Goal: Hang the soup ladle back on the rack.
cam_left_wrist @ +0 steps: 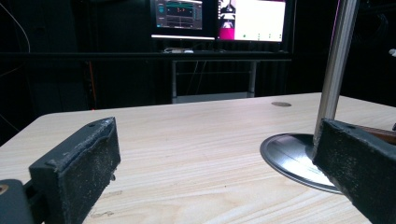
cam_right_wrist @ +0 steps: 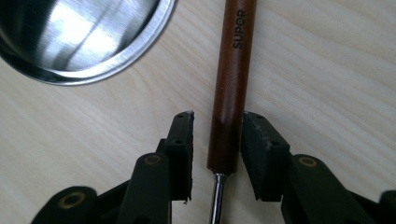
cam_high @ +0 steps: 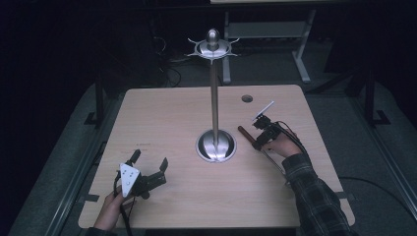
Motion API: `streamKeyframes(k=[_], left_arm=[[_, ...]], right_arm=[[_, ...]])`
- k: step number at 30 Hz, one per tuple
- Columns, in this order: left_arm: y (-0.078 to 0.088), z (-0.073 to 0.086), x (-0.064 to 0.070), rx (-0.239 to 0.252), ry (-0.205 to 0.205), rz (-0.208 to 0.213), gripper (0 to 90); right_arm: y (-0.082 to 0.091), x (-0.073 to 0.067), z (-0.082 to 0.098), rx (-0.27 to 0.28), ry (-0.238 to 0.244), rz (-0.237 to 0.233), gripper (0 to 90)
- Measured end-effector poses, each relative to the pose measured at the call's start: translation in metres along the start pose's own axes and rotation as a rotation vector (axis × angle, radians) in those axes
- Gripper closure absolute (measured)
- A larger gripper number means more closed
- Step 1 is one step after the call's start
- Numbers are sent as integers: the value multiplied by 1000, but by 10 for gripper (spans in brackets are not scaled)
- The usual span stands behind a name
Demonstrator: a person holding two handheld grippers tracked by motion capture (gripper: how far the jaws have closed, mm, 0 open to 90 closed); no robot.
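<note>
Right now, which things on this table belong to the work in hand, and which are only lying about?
In the job:
- wooden-handled utensil, lying on the table between the right gripper jaws, not clamped
- steel hanging stand, probably where it goes

Idle or background:
- left gripper, open, holding nothing
- cable hole in the table
- monitors behind

The room around the wooden table (cam_high: 172, 128) is dark, and light from above brightens only the tabletop. The high view is soft and slightly grainy. Glare streaks the steel base (cam_right_wrist: 84, 37) of the stand in the right gripper view, where the brown handle (cam_right_wrist: 231, 84) stays sharp. In the left gripper view two monitors (cam_left_wrist: 219, 18) glow, one blown out to white, and the near black pads (cam_left_wrist: 79, 172) are blurred, casting soft shadows.
</note>
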State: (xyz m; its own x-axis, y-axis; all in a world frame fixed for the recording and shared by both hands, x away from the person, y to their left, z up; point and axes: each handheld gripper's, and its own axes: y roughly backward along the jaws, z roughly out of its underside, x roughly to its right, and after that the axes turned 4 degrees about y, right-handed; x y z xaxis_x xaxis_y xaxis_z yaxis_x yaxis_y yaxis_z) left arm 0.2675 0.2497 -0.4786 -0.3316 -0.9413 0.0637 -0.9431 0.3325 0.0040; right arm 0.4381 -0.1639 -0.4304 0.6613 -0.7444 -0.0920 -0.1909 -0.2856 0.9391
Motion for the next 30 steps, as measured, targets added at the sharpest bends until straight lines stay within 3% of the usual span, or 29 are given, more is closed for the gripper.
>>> streamKeyframes(k=[6,12,30], left_arm=[[0,0,0,0,0,0,2],[0,0,0,0,0,0,2],[0,0,0,-1,0,0,2]], right_arm=[[-9,0,-1,-30,25,31,677],[-12,0,1,-37,16,38,699],[-4,1,6,-3,-23,30,731]])
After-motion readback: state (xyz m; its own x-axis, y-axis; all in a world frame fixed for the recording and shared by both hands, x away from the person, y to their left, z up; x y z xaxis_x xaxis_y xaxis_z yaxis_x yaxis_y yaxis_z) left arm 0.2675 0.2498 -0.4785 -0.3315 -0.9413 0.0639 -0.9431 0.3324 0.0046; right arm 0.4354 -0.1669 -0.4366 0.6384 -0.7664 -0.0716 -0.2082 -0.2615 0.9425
